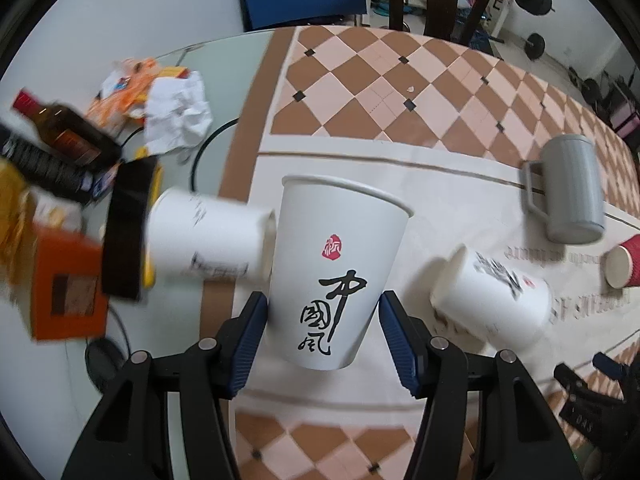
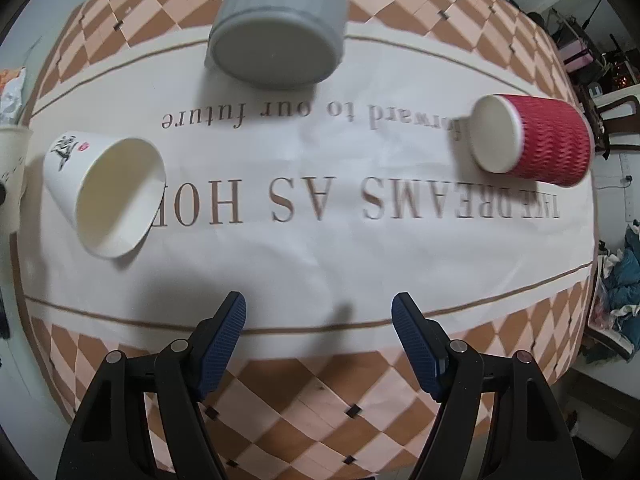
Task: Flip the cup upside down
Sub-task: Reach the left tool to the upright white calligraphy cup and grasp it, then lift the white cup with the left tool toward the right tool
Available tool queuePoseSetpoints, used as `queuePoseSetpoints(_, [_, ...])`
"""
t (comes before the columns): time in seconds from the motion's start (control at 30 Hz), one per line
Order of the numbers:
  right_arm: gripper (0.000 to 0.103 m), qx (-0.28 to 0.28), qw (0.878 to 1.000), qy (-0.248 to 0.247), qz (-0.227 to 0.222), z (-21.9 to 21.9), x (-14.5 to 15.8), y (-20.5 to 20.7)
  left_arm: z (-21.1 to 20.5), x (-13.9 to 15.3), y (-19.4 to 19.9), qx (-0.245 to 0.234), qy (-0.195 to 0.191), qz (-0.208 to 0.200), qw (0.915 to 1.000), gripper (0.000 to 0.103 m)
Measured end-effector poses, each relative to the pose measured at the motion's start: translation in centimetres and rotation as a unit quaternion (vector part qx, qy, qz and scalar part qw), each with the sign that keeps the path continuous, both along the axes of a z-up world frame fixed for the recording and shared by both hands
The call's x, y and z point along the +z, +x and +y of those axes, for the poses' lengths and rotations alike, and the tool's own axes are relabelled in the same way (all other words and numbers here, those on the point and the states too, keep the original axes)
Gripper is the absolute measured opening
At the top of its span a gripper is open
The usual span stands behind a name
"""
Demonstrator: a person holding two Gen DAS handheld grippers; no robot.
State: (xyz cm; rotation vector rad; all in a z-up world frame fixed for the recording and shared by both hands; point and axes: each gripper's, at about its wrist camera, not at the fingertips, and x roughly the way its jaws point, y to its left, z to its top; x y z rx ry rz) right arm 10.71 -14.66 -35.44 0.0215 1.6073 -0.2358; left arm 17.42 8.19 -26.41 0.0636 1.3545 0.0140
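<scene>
In the left wrist view a white paper cup with black calligraphy and a red seal is held between the blue pads of my left gripper, rim up and lifted off the cloth. Another white cup lies on its side to the left, and a third to the right; that one also shows in the right wrist view. A grey mug and a red ribbed cup lie on their sides. My right gripper is open and empty above the cloth.
A checkered tablecloth with a white lettered band covers the table. In the left wrist view, bottles, crumpled paper, an orange box and snack wrappers clutter the left side. Chairs stand behind the table.
</scene>
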Motion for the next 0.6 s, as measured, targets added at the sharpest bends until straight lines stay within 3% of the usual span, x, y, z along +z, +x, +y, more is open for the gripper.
queuePoseSetpoints(0.17, [0.077,0.0,1.0,0.011,-0.012,-1.6,2.5,-2.6,-1.7,1.8,-4.8,0.014,-0.015,0.008,0.9998,0.055])
queuePoseSetpoints(0.3, [0.077,0.005,1.0,0.02,-0.008,-3.9,3.9,-5.3,-5.7,1.7,-9.2,0.025,-0.058,0.04,0.9972,0.055])
queuePoseSetpoints(0.43, [0.077,-0.003,1.0,0.017,-0.013,-8.6,3.9,-7.2,-10.1,0.2,-11.3,0.02,-0.099,0.073,0.9922,0.055])
queuePoseSetpoints(0.6, [0.077,-0.023,1.0,0.013,-0.001,-14.0,2.0,-8.6,-15.3,-3.2,-12.5,0.034,-0.161,0.126,0.9784,0.055])
